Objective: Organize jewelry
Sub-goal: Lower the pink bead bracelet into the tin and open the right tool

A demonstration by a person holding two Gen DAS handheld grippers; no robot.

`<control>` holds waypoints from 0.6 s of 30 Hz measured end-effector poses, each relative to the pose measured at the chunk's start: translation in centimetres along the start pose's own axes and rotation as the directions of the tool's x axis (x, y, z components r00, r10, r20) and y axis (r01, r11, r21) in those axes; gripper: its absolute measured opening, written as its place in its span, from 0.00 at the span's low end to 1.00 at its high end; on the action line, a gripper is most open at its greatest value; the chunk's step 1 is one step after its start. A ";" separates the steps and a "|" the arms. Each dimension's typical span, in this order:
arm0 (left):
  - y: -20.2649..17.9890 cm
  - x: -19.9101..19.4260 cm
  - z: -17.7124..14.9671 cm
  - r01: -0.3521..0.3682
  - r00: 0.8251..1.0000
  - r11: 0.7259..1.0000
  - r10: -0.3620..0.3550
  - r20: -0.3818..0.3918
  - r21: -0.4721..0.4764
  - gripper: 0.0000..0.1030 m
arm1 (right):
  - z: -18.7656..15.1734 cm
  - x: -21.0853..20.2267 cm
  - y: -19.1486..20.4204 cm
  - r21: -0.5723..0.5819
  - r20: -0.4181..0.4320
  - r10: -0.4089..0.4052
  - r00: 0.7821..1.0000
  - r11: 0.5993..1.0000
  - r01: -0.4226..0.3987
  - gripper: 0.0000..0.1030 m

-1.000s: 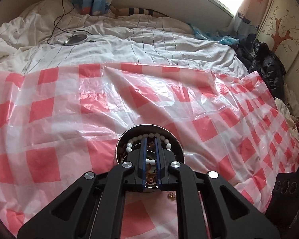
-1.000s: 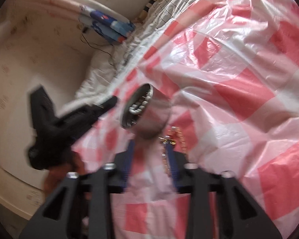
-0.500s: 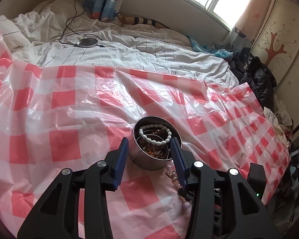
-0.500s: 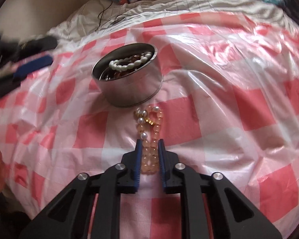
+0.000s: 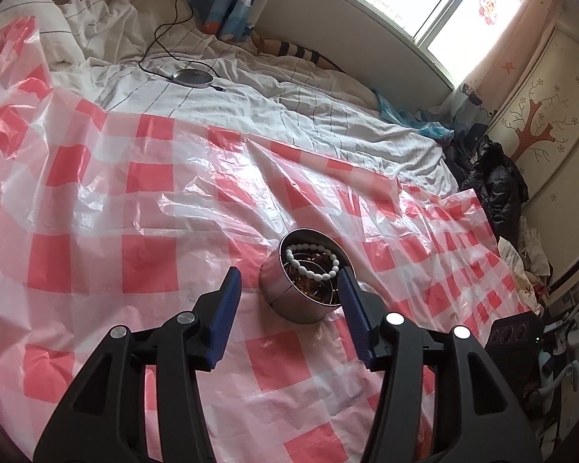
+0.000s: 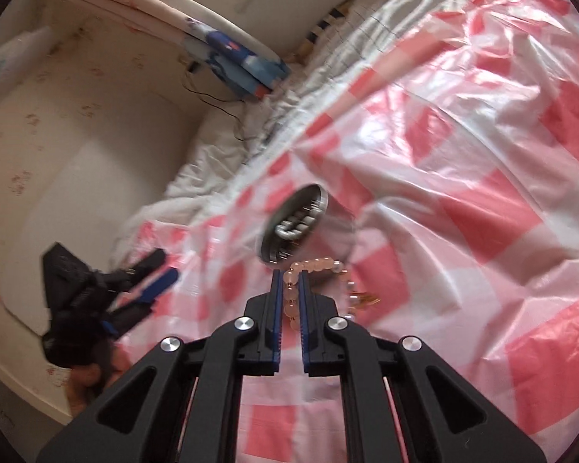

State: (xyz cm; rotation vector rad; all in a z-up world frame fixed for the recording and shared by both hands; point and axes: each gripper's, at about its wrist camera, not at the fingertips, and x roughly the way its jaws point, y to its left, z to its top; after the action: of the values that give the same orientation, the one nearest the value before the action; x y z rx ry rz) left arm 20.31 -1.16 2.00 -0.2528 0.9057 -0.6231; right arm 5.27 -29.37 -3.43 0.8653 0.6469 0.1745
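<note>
Right gripper [image 6: 289, 277] pinching a pink bead bracelet [image 6: 320, 266] between nearly closed fingers, low centre of frame. Left gripper [image 5: 287, 281] hanging with fingers half spread, just opening, empty, before the metal tin [image 5: 289, 297] sitting lower centre on the checked plastic sheet [image 5: 135, 193].

No words, labels, brand names or numbers can be read in either view; the only marks are decorations, a red tree painted on the wardrobe door [image 5: 536, 135] at the right of the left wrist view.
</note>
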 end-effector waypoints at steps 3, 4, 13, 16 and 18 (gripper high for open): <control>0.2 0.1 0.1 -0.003 1.000 1.000 0.003 -0.004 0.003 0.48 | 0.8 0.5 1.5 0.001 0.002 0.068 0.998 0.998 -0.068 0.08; 0.2 0.2 0.1 -0.006 1.000 1.000 0.006 -0.005 0.003 0.49 | 1.1 1.0 2.1 -0.002 0.001 0.078 0.997 0.997 -0.078 0.08; 0.5 0.6 0.3 -0.041 0.999 0.999 0.041 -0.012 0.016 0.54 | 4.9 8.1 4.3 -0.027 -0.059 -0.007 0.998 1.000 0.006 0.15; -0.1 0.8 0.2 -0.089 0.996 0.994 0.090 -0.013 0.062 0.59 | 4.0 8.7 3.1 -0.087 -0.034 -0.209 0.977 0.975 0.206 0.41; -0.5 0.9 0.0 -0.120 0.992 0.988 0.122 -0.011 0.094 0.65 | 3.7 8.0 2.9 -0.114 -0.002 -0.257 0.966 0.960 0.255 0.45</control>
State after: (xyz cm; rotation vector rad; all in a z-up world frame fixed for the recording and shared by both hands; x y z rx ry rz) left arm 20.51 -2.11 1.70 -0.1082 0.8988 -0.5536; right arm 14.14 -26.75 -3.16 0.6649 0.7513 -0.0155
